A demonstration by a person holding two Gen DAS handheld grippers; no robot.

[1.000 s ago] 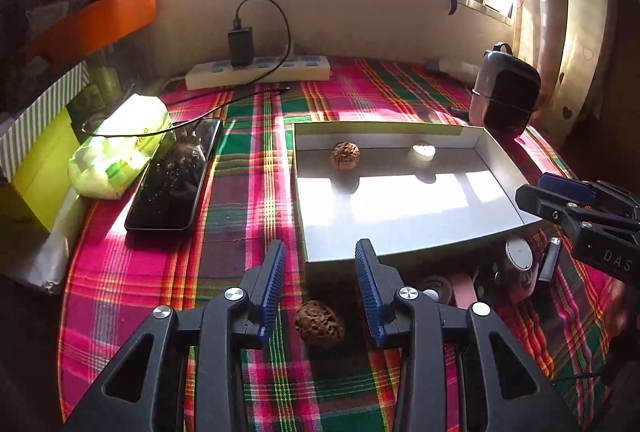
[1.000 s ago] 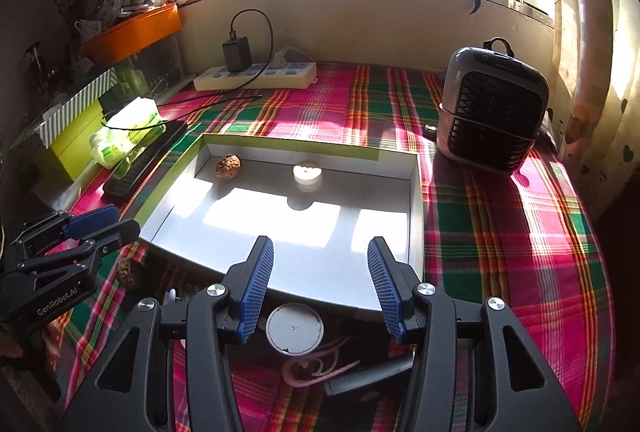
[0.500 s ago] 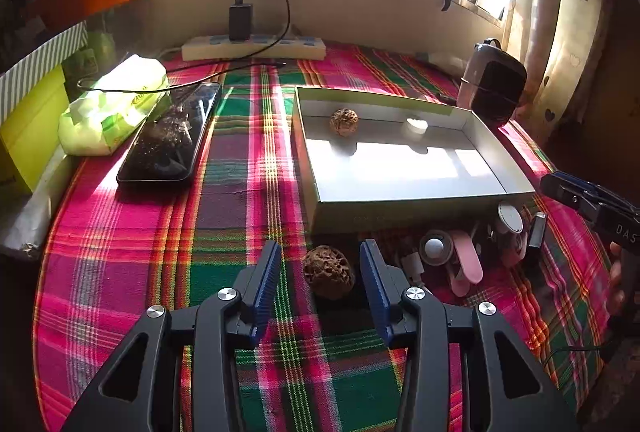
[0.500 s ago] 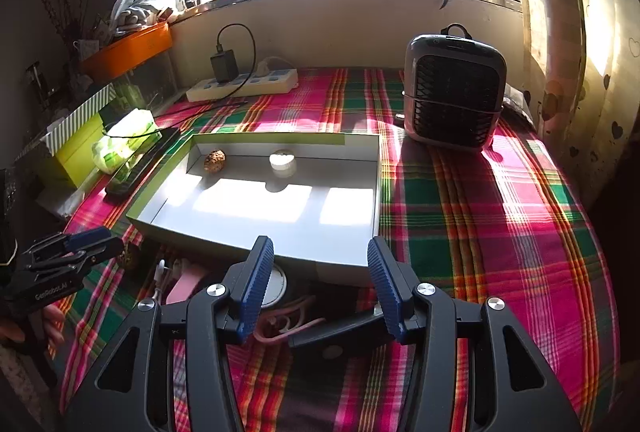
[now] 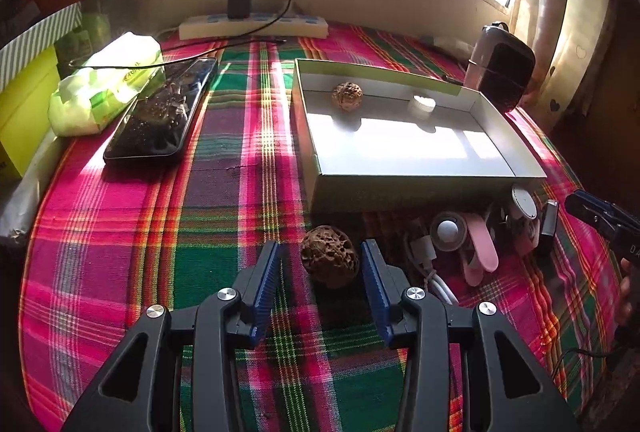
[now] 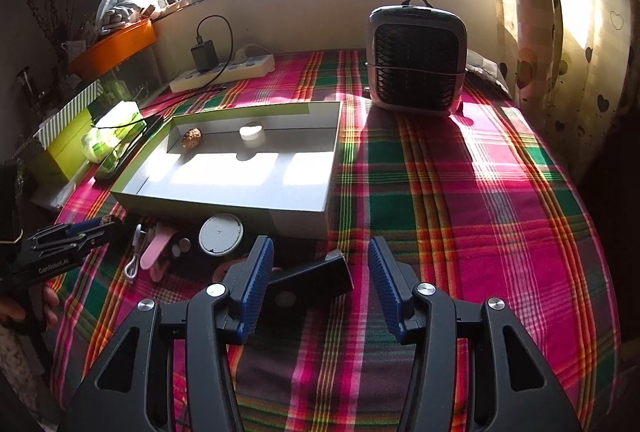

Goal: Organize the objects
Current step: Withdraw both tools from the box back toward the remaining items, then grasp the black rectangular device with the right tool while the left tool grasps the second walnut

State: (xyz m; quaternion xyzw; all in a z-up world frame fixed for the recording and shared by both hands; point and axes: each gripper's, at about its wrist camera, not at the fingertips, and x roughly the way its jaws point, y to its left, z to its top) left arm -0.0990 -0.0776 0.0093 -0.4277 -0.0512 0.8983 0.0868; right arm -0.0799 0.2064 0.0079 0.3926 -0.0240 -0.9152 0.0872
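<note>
A brown walnut (image 5: 329,256) lies on the plaid cloth, just in front of the shallow grey box (image 5: 316,167). My left gripper (image 5: 321,246) is open, its blue fingers on either side of the walnut and clear of it. Inside the box sit a second walnut (image 5: 347,95) and a white cap (image 5: 424,104). My right gripper (image 6: 320,242) is open over a flat black item (image 6: 320,278) that lies between its fingers, untouched. A white disc (image 6: 221,234), a pink clip (image 6: 154,252) and a white cable (image 6: 134,264) lie along the box's front wall (image 6: 296,220).
A black phone (image 5: 160,113) and a tissue pack (image 5: 108,83) lie left of the box. A power strip (image 5: 252,25) runs along the back wall. A small heater (image 6: 416,59) stands at the back right. Bare plaid cloth stretches right of the box.
My left gripper came down and closer, its jaws wider, so the walnut now sits between its fingertips. My right gripper slid right from the white disc to the black item.
</note>
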